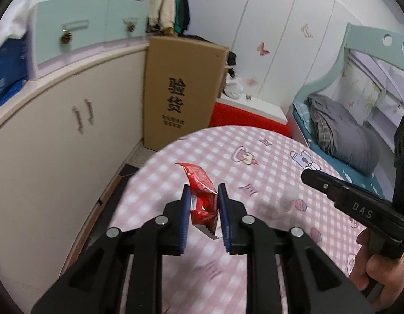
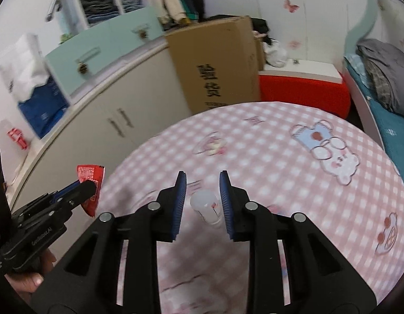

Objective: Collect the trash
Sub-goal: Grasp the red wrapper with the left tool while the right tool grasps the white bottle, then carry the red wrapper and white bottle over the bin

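with the left gripper [image 1: 203, 191] clamped on a red wrapper [image 1: 202, 198] and the right gripper [image 2: 203, 180] clamped on a small white bottle [image 2: 205, 206] above the pink checked table [image 2: 306, 183], pickup looks finished; next comes carrying both to a bin, none in view.

Round table [image 2: 293, 172]; pink checked cartoon-print cloth [image 1: 267, 162] covering it.

Red wrapper [image 1: 202, 198] lower part hidden btwn tool pads, small white bottle [image 2: 205, 205] blurred
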Motion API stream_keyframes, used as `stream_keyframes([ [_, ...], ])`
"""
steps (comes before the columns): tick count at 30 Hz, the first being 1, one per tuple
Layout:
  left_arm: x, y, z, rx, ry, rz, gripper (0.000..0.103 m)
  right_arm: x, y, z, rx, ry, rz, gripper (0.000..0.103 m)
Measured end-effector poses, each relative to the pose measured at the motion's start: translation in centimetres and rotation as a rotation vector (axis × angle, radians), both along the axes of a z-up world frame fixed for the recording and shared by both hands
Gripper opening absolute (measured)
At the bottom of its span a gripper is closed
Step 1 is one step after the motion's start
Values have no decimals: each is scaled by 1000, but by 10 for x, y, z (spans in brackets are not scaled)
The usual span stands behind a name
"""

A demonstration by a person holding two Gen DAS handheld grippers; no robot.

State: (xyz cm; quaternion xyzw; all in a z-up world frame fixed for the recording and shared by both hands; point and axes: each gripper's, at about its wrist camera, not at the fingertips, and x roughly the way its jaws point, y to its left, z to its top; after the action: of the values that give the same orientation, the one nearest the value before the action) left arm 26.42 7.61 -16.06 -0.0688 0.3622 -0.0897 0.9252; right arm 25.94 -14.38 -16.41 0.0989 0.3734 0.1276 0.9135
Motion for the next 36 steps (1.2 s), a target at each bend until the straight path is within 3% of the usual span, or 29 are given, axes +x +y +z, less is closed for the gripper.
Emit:
stream_keyframes([
  [3,-27,27,5,-4,-18,37,20,-15,19,3,-8,-2,23,27],
  [6,-45,49,7,-16,-21,62,20,-24,19,-4,-18,7,-26,30],
  [7,-50,53,7,-17,-25,64,20,-24,17,-7,-25,18,-41,36],
  [8,-56,57,7,-18,-29,67,20,-24,17,-12,-32,29,-42,56],
  [9,-62,63,7,-20,-33,71,20,-23,21,-16,-48,35,-26,58],
  [14,-81,84,3,-34,-32,99,20,-4,53,-51,-136,111,36,58],
  [17,-89,98,-1,-36,-32,124,20,4,61,-61,-182,99,33,59],
  [19,-93,110,-4,-44,-25,149,20,8,66,-63,-242,86,28,56],
  [21,-94,118,-7,-47,-22,167,20,11,68,-64,-287,87,21,44],
  [24,-97,133,-14,-59,-10,192,20,12,67,-65,-315,78,28,40],
  [26,-99,138,-17,-66,-6,204,20,16,66,-71,-354,73,23,43],
  [28,-101,143,-20,-73,-2,213,20,23,64,-78,-344,95,48,46],
  [31,-104,148,-22,-79,-2,224,20,31,62,-81,-304,86,74,41],
  [33,-104,150,-23,-83,0,231,20,35,63,-80,-287,91,78,25],
  [36,-105,154,-24,-85,-1,238,20,41,62,-78,-242,102,65,16],
])
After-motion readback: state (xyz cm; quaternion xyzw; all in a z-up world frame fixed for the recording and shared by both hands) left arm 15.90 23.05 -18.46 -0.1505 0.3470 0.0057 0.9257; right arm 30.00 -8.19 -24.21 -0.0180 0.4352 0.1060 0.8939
